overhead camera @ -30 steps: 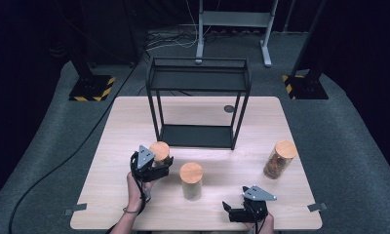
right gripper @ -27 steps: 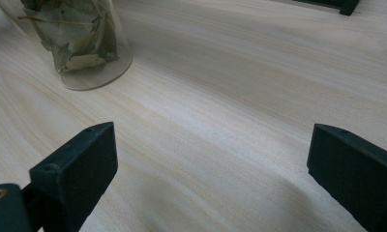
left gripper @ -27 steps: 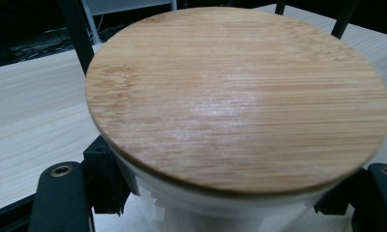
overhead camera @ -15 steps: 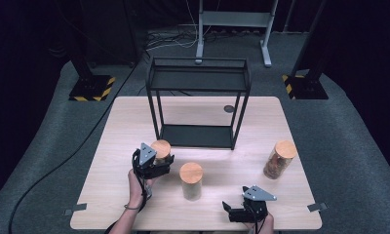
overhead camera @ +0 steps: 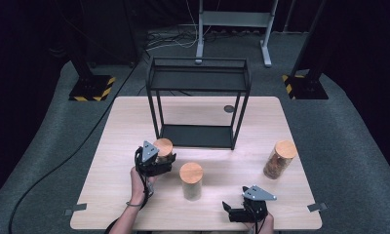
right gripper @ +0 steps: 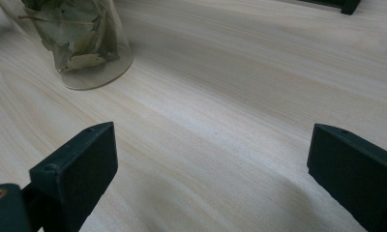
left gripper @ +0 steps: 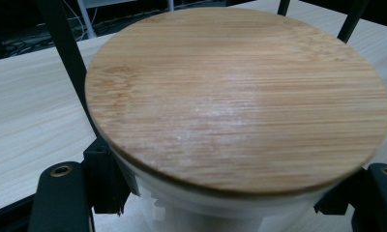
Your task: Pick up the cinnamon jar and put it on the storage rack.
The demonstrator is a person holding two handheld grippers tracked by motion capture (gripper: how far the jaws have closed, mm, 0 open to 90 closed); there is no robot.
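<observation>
Here, wooden table (overhead camera: 110, 195), with black wire shelf rack (overhead camera: 198, 107) standing at the back, likely the destination for jars. Left of its front foot, jar (overhead camera: 163, 150) with round bamboo lid (left gripper: 237, 96) and clear glass body, pinched below the lid by left gripper (overhead camera: 151, 163), probably ready for lifting. Two more lidded jars (overhead camera: 191, 180) (overhead camera: 279, 159) waiting apart. Right gripper (overhead camera: 242, 213) spread wide, empty, parked at the near edge.

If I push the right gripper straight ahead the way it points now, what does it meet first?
Probably nothing soon: the right gripper is open over bare table. The leaf-filled glass jar stands off to the left of its line, though depth is hard to judge.
</observation>
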